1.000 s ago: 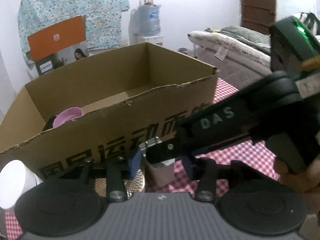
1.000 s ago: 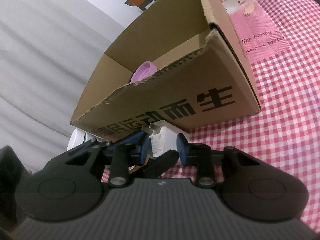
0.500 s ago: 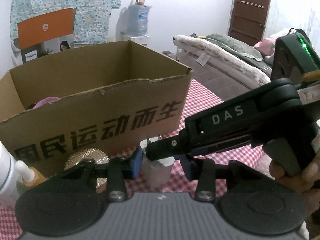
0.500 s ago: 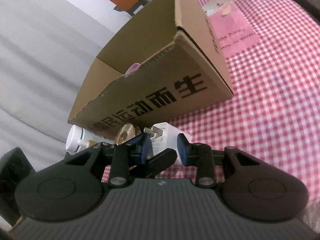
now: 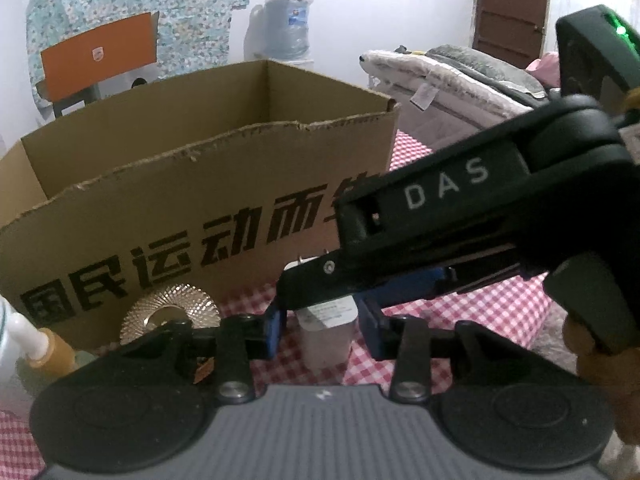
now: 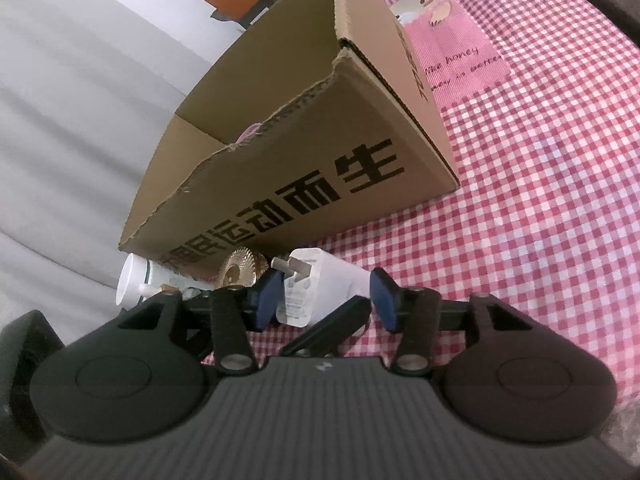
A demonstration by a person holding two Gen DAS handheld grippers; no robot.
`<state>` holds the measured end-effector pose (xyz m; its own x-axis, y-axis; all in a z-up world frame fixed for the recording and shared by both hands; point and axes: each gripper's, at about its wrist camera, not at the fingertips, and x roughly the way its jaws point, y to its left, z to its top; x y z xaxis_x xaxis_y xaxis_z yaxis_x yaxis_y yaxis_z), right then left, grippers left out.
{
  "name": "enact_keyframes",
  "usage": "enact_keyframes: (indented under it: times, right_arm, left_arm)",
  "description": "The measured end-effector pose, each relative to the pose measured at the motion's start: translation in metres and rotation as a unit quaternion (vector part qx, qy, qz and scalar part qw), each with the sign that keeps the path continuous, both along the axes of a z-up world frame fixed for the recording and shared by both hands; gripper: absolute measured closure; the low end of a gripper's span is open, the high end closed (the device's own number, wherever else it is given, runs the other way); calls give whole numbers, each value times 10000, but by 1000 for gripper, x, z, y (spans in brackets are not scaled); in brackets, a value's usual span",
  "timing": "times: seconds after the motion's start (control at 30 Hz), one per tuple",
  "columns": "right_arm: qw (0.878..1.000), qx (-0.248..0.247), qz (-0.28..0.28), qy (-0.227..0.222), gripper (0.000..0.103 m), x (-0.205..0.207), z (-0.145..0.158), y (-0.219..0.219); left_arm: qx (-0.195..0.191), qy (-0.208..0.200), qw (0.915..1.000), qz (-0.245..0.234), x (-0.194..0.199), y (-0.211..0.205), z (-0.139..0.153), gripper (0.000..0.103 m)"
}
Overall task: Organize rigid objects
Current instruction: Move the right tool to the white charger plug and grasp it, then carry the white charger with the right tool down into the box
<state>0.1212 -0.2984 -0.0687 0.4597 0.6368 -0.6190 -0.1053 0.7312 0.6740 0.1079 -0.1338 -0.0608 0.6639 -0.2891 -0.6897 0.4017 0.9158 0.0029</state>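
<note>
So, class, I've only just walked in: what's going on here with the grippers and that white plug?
A person is tidying objects on a checked cloth beside a cardboard box. Both grippers meet at a white charger plug in front of the box. The right gripper is opening around it, while the left gripper is closing on it. A gold disc and a white bottle still lie outside the box.

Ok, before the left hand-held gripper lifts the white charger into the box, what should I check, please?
1. Charger between the left hand-held gripper pads: ok.
2. Left grip firm: not ok; jaws closing, a gap shows beside one pad.
3. Right hand-held gripper clear of charger: not ok; jaws opening, one pad touches it.
4. Cardboard box open on top: ok.
5. Free room inside box: cannot tell; only a pink item edge shows.
</note>
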Motion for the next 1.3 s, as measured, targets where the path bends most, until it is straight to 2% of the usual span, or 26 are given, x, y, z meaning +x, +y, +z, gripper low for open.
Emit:
enact_keyframes:
  times: [0.23,0.47,0.63,0.77,0.9,1.07,1.17,1.3]
  right_arm:
    - [10000,74,-20,6,50,1,-3,6]
    - [10000,71,-65,-24,51,-7,-3,1]
    - [9998,52,-96,-183,51,-20,13,0]
    - [9986,42,-63,-524,51,-35,43,3]
    - [9944,42,29,-1051,51,-45,85,11]
    - [9862,17,245,-1635,51,-35,135,19]
    - [9838,56,401,-1745,51,-9,158,24]
    - [9863,43,650,-1515,51,47,173,31]
  left_arm:
    - [-51,3,9999,164,1,-2,-2,75]
    - [-113,-5,9997,195,-7,-2,0,75]
    - [-140,-198,9995,182,-20,-1,18,75]
    - [-158,-547,9982,190,-33,4,48,75]
    - [-132,-1000,9945,265,-40,9,85,75]
    - [-256,-1242,9913,355,-22,20,133,75]
    - [-323,-1147,9917,492,6,25,153,75]
    - [-624,-638,9924,849,57,36,161,75]
